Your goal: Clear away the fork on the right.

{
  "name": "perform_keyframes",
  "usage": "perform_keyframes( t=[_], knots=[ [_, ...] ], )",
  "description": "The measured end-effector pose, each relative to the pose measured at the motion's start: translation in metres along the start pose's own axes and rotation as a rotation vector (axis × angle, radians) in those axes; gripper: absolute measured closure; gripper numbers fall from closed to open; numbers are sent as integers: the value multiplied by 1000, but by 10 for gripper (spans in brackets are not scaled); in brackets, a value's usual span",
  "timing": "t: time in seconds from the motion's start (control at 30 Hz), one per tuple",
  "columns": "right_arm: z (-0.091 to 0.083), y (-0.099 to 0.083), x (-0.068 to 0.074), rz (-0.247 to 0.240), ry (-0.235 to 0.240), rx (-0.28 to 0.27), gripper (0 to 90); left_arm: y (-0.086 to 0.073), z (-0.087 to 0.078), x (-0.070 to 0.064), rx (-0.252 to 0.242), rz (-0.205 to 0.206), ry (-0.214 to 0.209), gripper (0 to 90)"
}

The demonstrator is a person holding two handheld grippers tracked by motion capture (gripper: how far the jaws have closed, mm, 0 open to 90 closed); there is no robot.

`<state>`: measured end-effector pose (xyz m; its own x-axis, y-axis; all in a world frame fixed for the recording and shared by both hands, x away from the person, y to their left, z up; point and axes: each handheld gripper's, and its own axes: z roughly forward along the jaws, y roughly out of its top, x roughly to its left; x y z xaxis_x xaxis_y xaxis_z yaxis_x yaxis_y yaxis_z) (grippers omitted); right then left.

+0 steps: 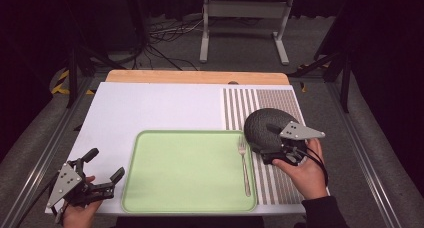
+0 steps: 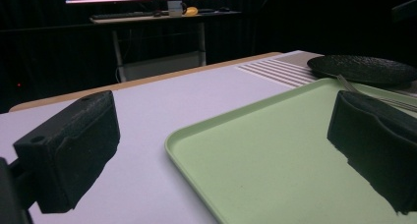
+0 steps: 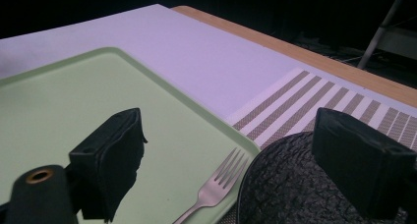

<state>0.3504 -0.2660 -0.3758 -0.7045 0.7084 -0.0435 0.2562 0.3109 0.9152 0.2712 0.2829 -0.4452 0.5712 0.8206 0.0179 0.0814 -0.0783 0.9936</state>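
A pale green tray [image 1: 190,170] lies at the table's near middle. A metal fork [image 1: 244,165] rests along the tray's right side, tines pointing away from me. Just to its right, a black textured plate [image 1: 267,125] sits on a striped placemat [image 1: 280,100]. My right gripper [image 1: 265,142] is open at the plate's near-left rim. In the right gripper view one jaw hangs over the tray [image 3: 59,101] and the other over the plate [image 3: 290,189], with the fork's tines [image 3: 216,187] between them. My left gripper [image 1: 104,165] is open, low at the tray's left edge [image 2: 275,150].
A white sheet [image 1: 150,108] covers the table, with a wooden strip [image 1: 195,77] along the far edge. Beyond it are a metal stand [image 1: 245,28] and loose cables on the floor. Aluminium rails run along both sides of the table.
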Motion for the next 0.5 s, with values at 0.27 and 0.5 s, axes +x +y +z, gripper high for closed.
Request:
perform_keyframes(
  t=[0.27,0.5],
  knots=[
    [-14,-16,-8,11,-16,-74,126,0,0,0,-4,1,1,0],
    [-22,-30,-12,16,-15,-106,126,0,0,0,-7,-1,0,0]
  ],
)
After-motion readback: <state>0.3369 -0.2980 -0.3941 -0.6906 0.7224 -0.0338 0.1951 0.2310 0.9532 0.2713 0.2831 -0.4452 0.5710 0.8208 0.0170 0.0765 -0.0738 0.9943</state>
